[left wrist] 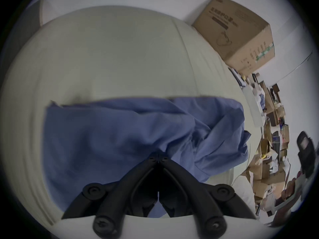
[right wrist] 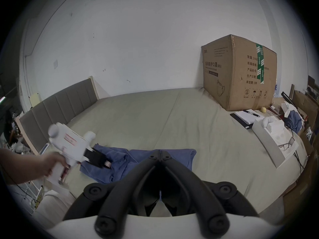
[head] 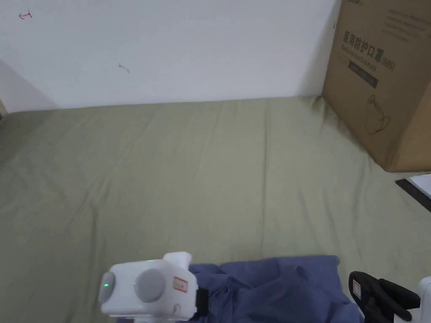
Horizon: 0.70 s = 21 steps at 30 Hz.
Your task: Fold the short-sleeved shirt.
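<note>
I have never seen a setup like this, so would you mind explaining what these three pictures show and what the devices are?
No robot here: a person holds a handheld tool with two black fingers in each hand. One picture comes from a camera on the person's head; the other two from cameras riding on each tool.

The left gripper has its fingers closed, tips against a crumpled blue shirt; whether cloth is pinched is unclear. The right gripper is closed too, apparently holding nothing, near the shirt's edge.

The shirt lies on a bed with a pale green sheet. A big cardboard box stands at the far right corner.

Bed point(head: 168, 168): shirt point(head: 278, 290), box point(head: 379, 84), perhaps papers point(right wrist: 246, 117).
</note>
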{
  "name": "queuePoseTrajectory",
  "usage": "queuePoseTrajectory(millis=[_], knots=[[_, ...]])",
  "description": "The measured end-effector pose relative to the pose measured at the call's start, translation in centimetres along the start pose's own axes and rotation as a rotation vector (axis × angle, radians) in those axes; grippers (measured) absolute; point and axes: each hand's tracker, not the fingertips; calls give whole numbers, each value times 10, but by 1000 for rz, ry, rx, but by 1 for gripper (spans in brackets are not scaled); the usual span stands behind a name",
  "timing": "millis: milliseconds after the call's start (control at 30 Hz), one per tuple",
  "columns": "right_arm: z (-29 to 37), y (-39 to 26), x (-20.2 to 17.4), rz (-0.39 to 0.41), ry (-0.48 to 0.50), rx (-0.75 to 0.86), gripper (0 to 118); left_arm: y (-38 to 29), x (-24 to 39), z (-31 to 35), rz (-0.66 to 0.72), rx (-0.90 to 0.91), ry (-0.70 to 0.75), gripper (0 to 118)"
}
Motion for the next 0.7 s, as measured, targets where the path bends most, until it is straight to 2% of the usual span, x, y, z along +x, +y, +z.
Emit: queuePoseTrajectory(millis=[100, 167, 267, 333, 433, 533, 633, 700], knots=[[-1, 4, -1, 46, -19, -2, 0, -3, 26, -11, -85, 2, 73, 0], [-2, 6, -2, 56, -24, -1, 0, -4, 41, -7, -163, 9, 41, 0], [-4, 10, -2, 39, -13, 0, 0, 1, 43, 12, -54, -39, -436, 0], [-5, 12, -3, 30, -9, 4, 0, 2, 36, 34, -7, 3, -655, 0], [-5, 14, -4, -2, 6, 13, 0, 7, 9, 77, -41, 166, -571, 0], [-7, 15, -6, -2, 6, 13, 0, 13, -52, 107, 31, 210, -388, 0], [-12, 14, -12, 20, 15, -5, 0, 4, -128, 119, 130, 175, -330, 0], [-15, 13, -18, 21, 24, -15, 0, -4, -167, 116, 190, 124, -410, 1]])
